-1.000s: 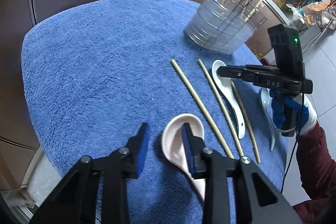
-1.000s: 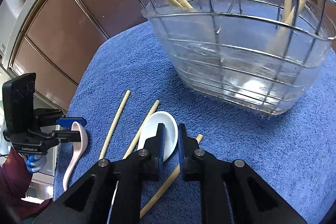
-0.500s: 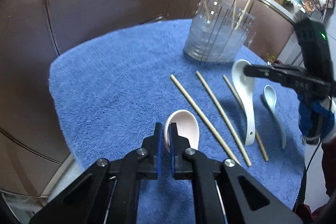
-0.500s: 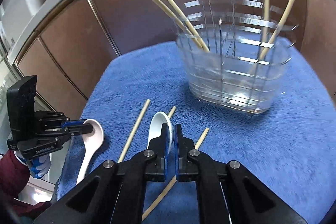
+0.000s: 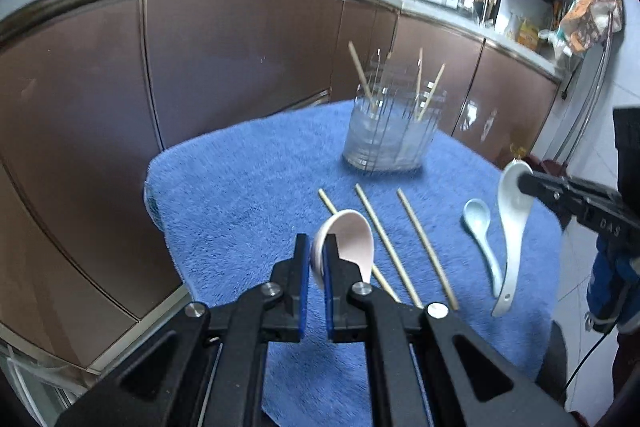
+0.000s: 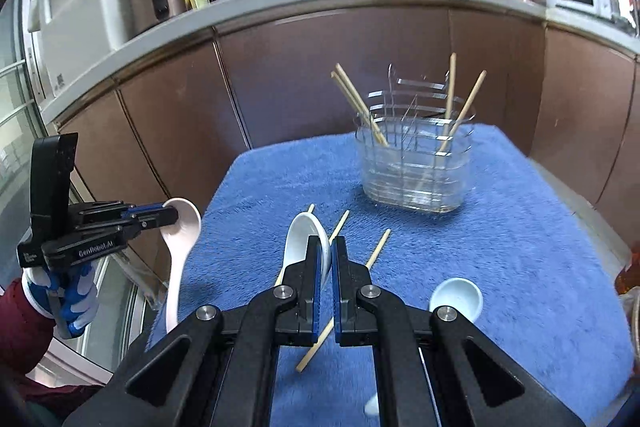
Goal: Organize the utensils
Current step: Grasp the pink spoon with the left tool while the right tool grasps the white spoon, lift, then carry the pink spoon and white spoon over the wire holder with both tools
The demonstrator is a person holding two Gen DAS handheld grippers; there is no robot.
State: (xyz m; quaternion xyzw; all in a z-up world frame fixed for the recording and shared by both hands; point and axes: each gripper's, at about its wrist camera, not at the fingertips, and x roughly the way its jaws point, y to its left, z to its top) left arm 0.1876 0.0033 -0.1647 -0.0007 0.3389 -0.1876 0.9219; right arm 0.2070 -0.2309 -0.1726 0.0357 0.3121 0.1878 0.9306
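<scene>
Each hand has a spoon lifted clear of the blue towel [image 5: 248,187]: the left gripper [image 5: 317,259] is clamped on the rim of a pink spoon [image 5: 352,239], the right gripper [image 6: 331,259] on a white spoon [image 6: 300,239]. Next, probably, both go to the wire holder [image 6: 416,167] at one o'clock, bowls tilted to clear the chopsticks inside. Only the left view shows the pale blue spoon [image 5: 480,231] whole, at three o'clock.
</scene>
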